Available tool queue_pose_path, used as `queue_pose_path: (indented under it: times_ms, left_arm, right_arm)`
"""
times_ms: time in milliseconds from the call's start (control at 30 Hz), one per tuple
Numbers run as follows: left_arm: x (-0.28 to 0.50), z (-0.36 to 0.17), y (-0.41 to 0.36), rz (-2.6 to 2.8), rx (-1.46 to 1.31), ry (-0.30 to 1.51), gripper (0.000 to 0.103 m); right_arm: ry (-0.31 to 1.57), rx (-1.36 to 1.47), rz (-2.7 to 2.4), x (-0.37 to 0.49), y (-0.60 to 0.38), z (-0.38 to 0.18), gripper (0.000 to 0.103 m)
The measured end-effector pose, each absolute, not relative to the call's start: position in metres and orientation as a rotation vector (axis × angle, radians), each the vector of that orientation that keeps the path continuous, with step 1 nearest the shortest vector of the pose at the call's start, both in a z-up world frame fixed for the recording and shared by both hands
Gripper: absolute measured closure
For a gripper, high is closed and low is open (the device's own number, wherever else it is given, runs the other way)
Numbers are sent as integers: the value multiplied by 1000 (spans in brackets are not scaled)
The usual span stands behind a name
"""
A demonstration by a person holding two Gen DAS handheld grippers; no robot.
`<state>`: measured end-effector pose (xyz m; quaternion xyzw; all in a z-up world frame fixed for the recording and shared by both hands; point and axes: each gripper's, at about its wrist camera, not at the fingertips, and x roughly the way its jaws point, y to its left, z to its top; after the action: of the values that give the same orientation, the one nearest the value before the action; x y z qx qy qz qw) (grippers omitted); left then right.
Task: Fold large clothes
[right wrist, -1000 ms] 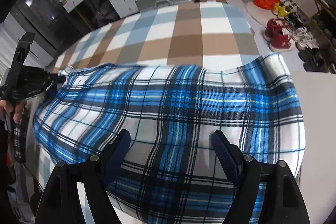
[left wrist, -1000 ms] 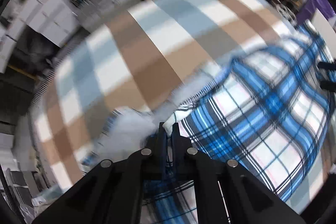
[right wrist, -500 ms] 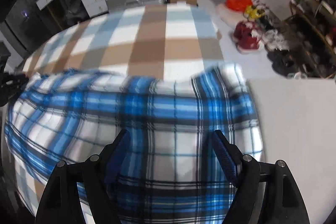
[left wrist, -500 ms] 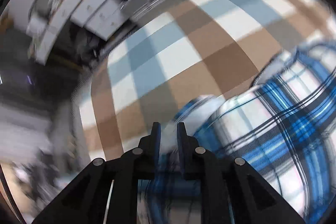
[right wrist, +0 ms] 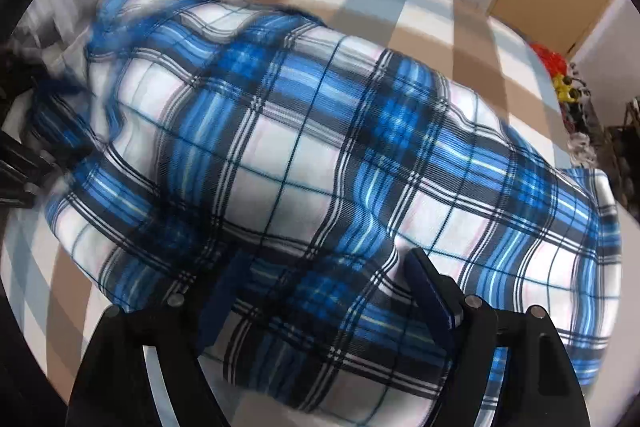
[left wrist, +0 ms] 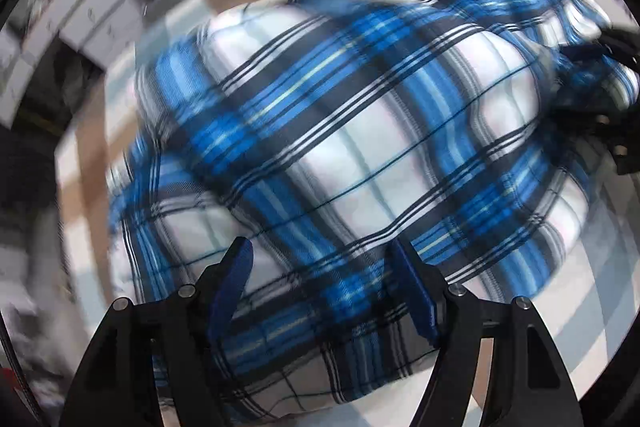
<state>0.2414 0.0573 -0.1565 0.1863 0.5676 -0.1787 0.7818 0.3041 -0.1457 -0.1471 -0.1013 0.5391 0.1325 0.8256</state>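
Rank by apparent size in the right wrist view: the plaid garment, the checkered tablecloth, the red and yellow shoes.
1. plaid garment, which fills most of the frame, though it lies nearest the camera.
2. checkered tablecloth, only partly uncovered.
3. red and yellow shoes, small and far off.

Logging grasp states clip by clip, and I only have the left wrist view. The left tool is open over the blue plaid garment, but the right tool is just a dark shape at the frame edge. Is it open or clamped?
Observer: Open. In its own camera the right tool has its jaws spread wide, with nothing pinched.
Operator: Is there fabric under it, or is it off the cloth?
Observer: It is over the cloth. The blue plaid garment rises in a bunched fold between its fingers, and it hides part of the left-hand one.
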Motion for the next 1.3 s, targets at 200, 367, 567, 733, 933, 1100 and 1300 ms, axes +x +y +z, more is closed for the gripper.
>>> queue_pose_path:
  times_ms: [200, 367, 567, 733, 933, 1100, 1300]
  left_arm:
    - [249, -124, 75, -346, 356, 1205, 35]
    - [245, -64, 34, -466, 235, 1070, 34]
    - [263, -131, -24, -417, 310, 1263, 34]
    - [277, -159, -6, -358, 212, 1321, 32]
    - [270, -123, 8, -337, 226, 1255, 32]
    - [269, -149, 42, -325, 123, 1324, 31]
    - [264, -146, 59, -301, 51, 1307, 31]
  right_arm:
    - [1084, -81, 314, 288, -189, -110, 21]
    - [1127, 16, 190, 294, -238, -116, 21]
    - [1138, -197, 128, 276, -231, -146, 21]
    - [1030, -204, 127, 258, -214, -106, 22]
    - [1054, -312, 192, 264, -167, -133, 23]
    - [1008, -328, 151, 253, -169, -144, 17]
    - [1094, -227, 177, 271, -175, -119, 22]
